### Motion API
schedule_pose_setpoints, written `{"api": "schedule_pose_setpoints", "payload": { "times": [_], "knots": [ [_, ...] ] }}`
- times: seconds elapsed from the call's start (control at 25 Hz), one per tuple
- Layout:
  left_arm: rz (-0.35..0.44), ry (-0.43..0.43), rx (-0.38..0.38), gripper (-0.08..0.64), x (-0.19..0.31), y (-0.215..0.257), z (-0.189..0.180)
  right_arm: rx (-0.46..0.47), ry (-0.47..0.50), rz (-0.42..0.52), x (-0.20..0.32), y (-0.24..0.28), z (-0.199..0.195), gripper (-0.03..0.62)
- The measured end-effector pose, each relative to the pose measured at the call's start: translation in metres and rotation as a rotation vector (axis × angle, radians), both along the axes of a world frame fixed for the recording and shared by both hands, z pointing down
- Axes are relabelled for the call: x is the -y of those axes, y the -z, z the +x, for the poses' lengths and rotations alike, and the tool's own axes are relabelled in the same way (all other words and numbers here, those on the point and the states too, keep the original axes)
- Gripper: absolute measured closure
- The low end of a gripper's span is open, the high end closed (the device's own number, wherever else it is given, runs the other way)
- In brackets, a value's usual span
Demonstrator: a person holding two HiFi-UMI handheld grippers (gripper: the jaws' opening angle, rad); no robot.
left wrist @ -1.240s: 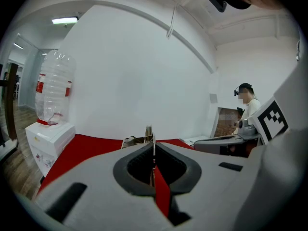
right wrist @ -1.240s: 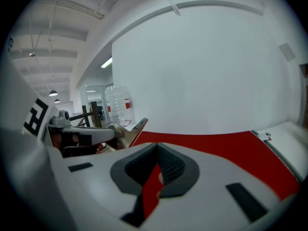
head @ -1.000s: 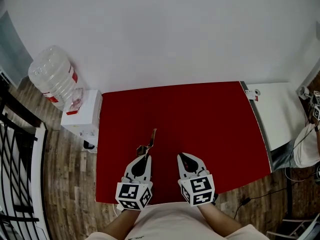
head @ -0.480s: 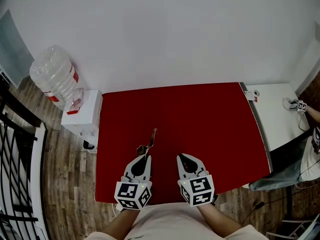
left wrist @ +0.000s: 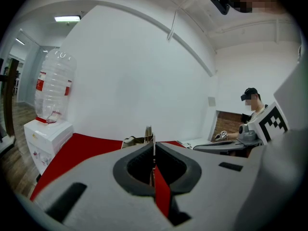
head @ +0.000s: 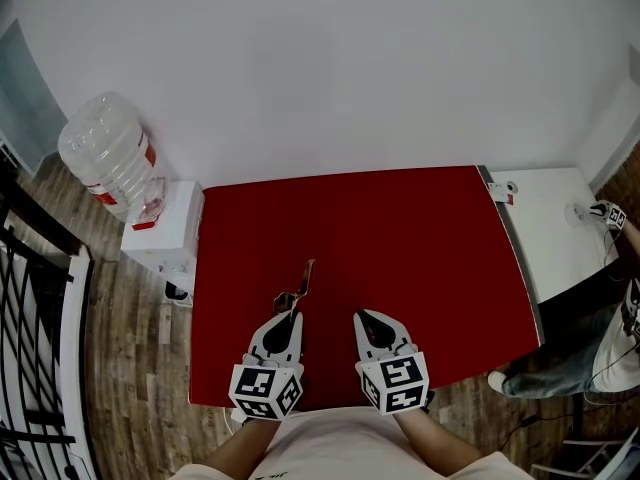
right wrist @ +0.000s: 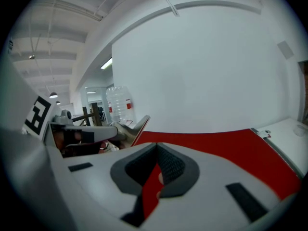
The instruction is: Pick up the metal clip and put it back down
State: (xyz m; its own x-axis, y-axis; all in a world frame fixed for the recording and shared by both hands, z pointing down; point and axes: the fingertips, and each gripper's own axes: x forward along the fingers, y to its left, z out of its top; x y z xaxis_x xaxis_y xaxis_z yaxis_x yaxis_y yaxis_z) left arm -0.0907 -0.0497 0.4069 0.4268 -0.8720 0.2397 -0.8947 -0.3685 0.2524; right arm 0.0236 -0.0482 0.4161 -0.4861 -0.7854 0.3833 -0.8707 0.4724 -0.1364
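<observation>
The main risk is the clip (head: 300,283) slipping. The left tongs (head: 290,315) seem to have it only by its thin near end, so most of its length sticks out past the tips, slanting up and away over the red worktop (head: 420,238). A grip that far out on smooth metal could let the clip swivel or slide free if the hand tips or jerks on the way down, and it would then drop and skid instead of being laid flat. Opening before the clip's far end rests on the cloth would cause the same fall, while pushing down too far would press the clip into the worktop and twist it in the pads. The left tongs are closed almost fully, and in the left gripper view a thin bright edge runs between the jaws, so I judge they are pinching the clip's leaf. No view shows whether the clip's underside is clear of the worktop. The right tongs (head: 362,318) are closed on nothing, just beside the left pair near the front edge and apart from the clip.
</observation>
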Motion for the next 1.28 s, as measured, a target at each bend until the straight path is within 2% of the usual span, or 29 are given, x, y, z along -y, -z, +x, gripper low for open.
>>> {"api": "schedule_pose_setpoints", "payload": {
  "times": [0.88, 1.28],
  "knots": [
    [-0.017, -0.014, 0.008, 0.552, 0.014, -0.006, 0.004, 0.007, -0.007, -0.014, 0.015, -0.004, 0.002, 0.584],
    [-0.052, -0.02, 0.014, 0.552, 0.026, -0.02, 0.001, -0.003, -0.016, -0.031, 0.031, -0.011, 0.003, 0.585]
  ]
}}
